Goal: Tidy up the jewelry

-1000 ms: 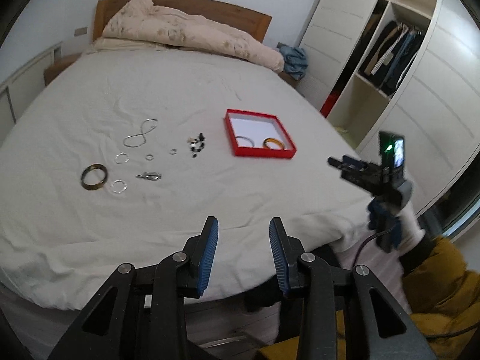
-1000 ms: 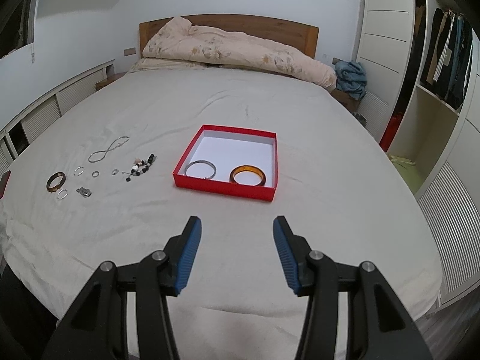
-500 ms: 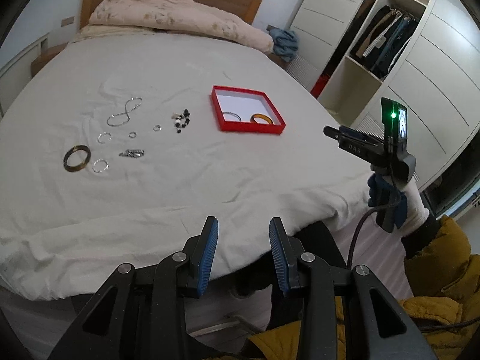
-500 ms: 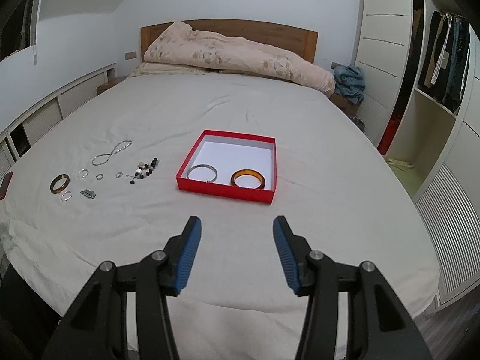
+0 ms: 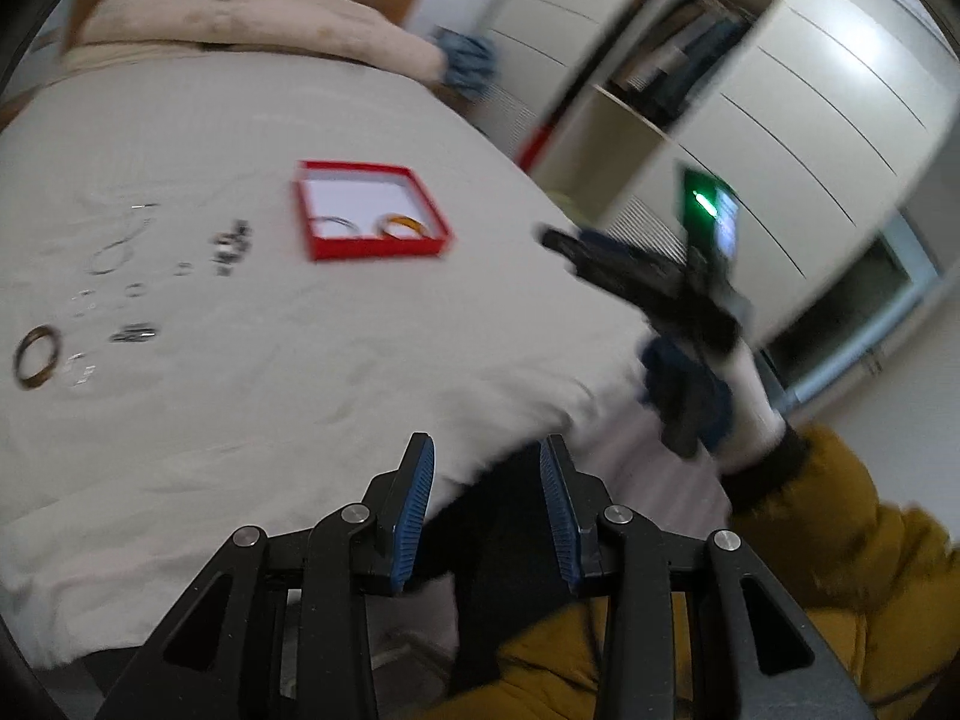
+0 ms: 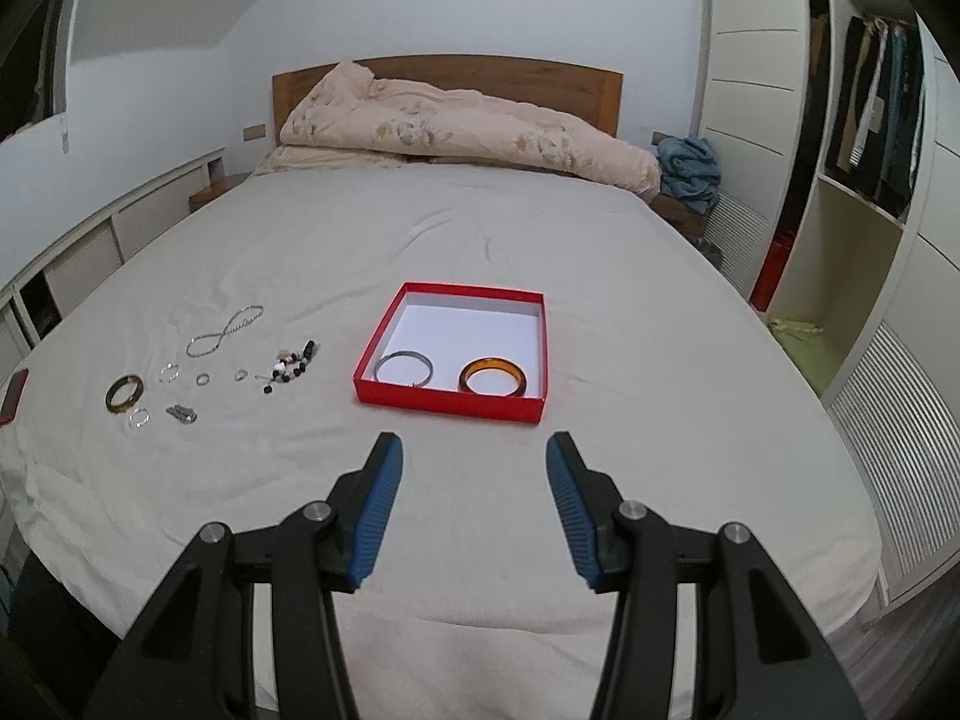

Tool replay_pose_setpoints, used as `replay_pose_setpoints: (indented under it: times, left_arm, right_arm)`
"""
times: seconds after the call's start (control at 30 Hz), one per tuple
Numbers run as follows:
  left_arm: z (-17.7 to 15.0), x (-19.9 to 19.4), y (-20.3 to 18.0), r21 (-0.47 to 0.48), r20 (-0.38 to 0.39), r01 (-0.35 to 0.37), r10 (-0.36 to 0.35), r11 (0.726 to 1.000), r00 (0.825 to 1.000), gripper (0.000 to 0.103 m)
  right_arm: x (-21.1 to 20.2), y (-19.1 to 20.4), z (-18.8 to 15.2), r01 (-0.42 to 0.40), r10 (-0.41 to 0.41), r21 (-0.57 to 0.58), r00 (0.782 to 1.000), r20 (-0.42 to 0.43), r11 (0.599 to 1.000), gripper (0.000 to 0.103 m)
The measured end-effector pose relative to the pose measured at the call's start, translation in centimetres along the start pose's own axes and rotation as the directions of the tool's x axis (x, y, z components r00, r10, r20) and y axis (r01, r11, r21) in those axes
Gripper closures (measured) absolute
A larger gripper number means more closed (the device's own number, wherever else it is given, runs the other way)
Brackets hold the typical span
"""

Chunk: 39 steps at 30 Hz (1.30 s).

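A red box (image 6: pixel 456 348) lies on the white bed and holds a silver bangle (image 6: pixel 404 368) and an amber bangle (image 6: pixel 493 378). Left of it lie a bead bracelet (image 6: pixel 291 367), a silver chain (image 6: pixel 223 331), several small rings (image 6: pixel 203 379), a brown bangle (image 6: pixel 124 393) and a metal clasp piece (image 6: pixel 181 414). The box also shows in the blurred left wrist view (image 5: pixel 369 217). My right gripper (image 6: pixel 474 462) is open and empty, in front of the box. My left gripper (image 5: pixel 485 468) is open and empty, over the bed's near edge. The right gripper also shows in the left wrist view (image 5: pixel 552 237).
A rolled quilt (image 6: pixel 468 126) lies against the wooden headboard. An open wardrobe (image 6: pixel 864 138) with hanging clothes stands to the right. A red phone (image 6: pixel 13 396) lies at the bed's left edge. My yellow sleeve (image 5: pixel 840 540) is at lower right.
Both grippers have drawn back from the bed. The left gripper has swung right and tilted, blurring its view. Both stay open. The jewelry has not moved.
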<state>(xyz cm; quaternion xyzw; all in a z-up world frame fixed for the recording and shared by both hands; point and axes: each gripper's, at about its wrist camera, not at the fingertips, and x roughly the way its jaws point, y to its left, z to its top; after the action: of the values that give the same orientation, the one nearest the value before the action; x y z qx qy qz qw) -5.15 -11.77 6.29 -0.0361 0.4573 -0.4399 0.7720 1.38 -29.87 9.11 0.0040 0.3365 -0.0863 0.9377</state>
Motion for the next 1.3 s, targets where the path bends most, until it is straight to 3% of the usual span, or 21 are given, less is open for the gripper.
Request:
replay_pose_setpoints:
  times: [0.1, 0.2, 0.3, 0.4, 0.53, 0.6, 0.67, 0.73, 0.77, 0.8, 0.87, 0.9, 0.97, 1.03, 1.07, 1.13, 1.17, 1.2, 1.23, 1.3]
  left_arm:
    - [-0.6, 0.0, -0.9, 0.042, -0.005, -0.013, 0.013, 0.999, 1.000, 0.068]
    - [-0.3, -0.8, 0.2, -0.010, 0.047, -0.070, 0.070, 0.998, 0.996, 0.068]
    - [0.3, -2.4, 1.8, -0.084, 0.123, -0.140, 0.150, 0.986, 0.981, 0.068]
    - [1.3, -3.9, 4.4, -0.165, 0.194, -0.251, 0.281, 0.954, 0.940, 0.068]
    - [2.4, -5.9, 8.1, -0.275, 0.234, -0.344, 0.409, 0.898, 0.882, 0.068]
    - [3.3, -7.8, 9.9, -0.322, 0.266, -0.388, 0.476, 0.863, 0.838, 0.068]
    - [4.4, -10.7, 11.6, -0.371, 0.314, -0.438, 0.555, 0.819, 0.770, 0.068]
    - [5.6, -13.4, 13.4, -0.423, 0.340, -0.501, 0.645, 0.755, 0.684, 0.068]
    - [6.1, -15.0, 14.8, -0.463, 0.345, -0.510, 0.677, 0.725, 0.650, 0.068]
    - [6.4, -16.1, 15.8, -0.488, 0.346, -0.515, 0.698, 0.705, 0.627, 0.068]
    - [7.1, -18.4, 17.8, -0.540, 0.338, -0.550, 0.763, 0.636, 0.550, 0.070]
    - [7.3, -19.3, 18.6, -0.560, 0.338, -0.549, 0.777, 0.620, 0.532, 0.070]
    - [7.7, -20.5, 20.2, -0.595, 0.319, -0.557, 0.807, 0.579, 0.497, 0.070]
    - [7.8, -20.6, 21.0, -0.612, 0.312, -0.538, 0.802, 0.580, 0.510, 0.070]
    - [7.8, -20.2, 20.7, -0.602, 0.310, -0.555, 0.808, 0.574, 0.500, 0.070]
    - [7.9, -19.2, 20.6, -0.569, 0.304, -0.616, 0.835, 0.545, 0.458, 0.070]
    - [7.9, -18.7, 20.7, -0.559, 0.294, -0.645, 0.852, 0.521, 0.434, 0.070]
    - [8.0, -18.3, 21.1, -0.558, 0.279, -0.673, 0.873, 0.486, 0.399, 0.071]
    - [7.9, -18.1, 21.8, -0.561, 0.260, -0.690, 0.888, 0.458, 0.378, 0.071]
    - [7.8, -17.8, 23.6, -0.596, 0.222, -0.666, 0.889, 0.449, 0.400, 0.071]
  right_arm:
    - [-0.1, -0.6, 0.1, 0.008, -0.008, 0.016, 1.000, -0.001, 1.000, 0.055]
    - [-0.3, -0.9, 0.2, 0.015, -0.015, 0.016, 1.000, -0.001, 1.000, 0.055]
    - [-0.6, -1.3, 0.3, 0.021, -0.021, 0.018, 1.000, 0.003, 1.000, 0.055]
    - [-0.7, -1.7, 0.3, 0.017, -0.017, 0.028, 1.000, 0.004, 0.999, 0.055]
    - [-1.3, -1.7, 0.5, -0.014, 0.014, 0.017, 1.000, 0.005, 1.000, 0.055]
    - [-1.9, -1.4, 0.8, -0.037, 0.037, 0.000, 0.999, 0.005, 0.999, 0.055]
    - [-2.8, -1.1, 1.5, -0.069, 0.069, -0.036, 0.998, -0.001, 0.997, 0.055]
    - [-3.9, -0.9, 2.4, -0.069, 0.070, -0.081, 0.998, 0.003, 0.994, 0.055]
    - [-4.4, -0.8, 2.9, -0.071, 0.072, -0.099, 0.997, 0.004, 0.993, 0.055]
    - [-4.8, -0.9, 3.4, -0.071, 0.072, -0.109, 0.997, 0.008, 0.992, 0.055]
    - [-6.0, -1.1, 4.6, -0.082, 0.086, -0.121, 0.996, 0.025, 0.989, 0.051]
    - [-6.3, -1.3, 5.2, -0.090, 0.094, -0.120, 0.995, 0.030, 0.989, 0.045]
    - [-6.8, -1.5, 6.3, -0.094, 0.101, -0.129, 0.993, 0.053, 0.987, 0.042]
    - [-6.1, -1.4, 6.6, -0.078, 0.088, -0.152, 0.994, 0.062, 0.985, 0.042]
    - [-5.3, -1.3, 6.5, -0.068, 0.078, -0.151, 0.995, 0.060, 0.986, 0.042]
    - [-2.7, -1.1, 5.8, -0.073, 0.077, -0.128, 0.997, 0.022, 0.989, 0.042]
    - [-1.3, -0.8, 5.3, -0.072, 0.073, -0.125, 0.997, 0.002, 0.990, 0.042]
    - [0.2, -0.3, 4.7, -0.077, 0.073, -0.121, 0.997, -0.032, 0.990, 0.042]
    - [1.2, 0.1, 4.2, -0.091, 0.085, -0.114, 0.995, -0.057, 0.989, 0.042]
    - [2.1, 0.9, 3.6, -0.117, 0.107, -0.115, 0.991, -0.084, 0.986, 0.042]
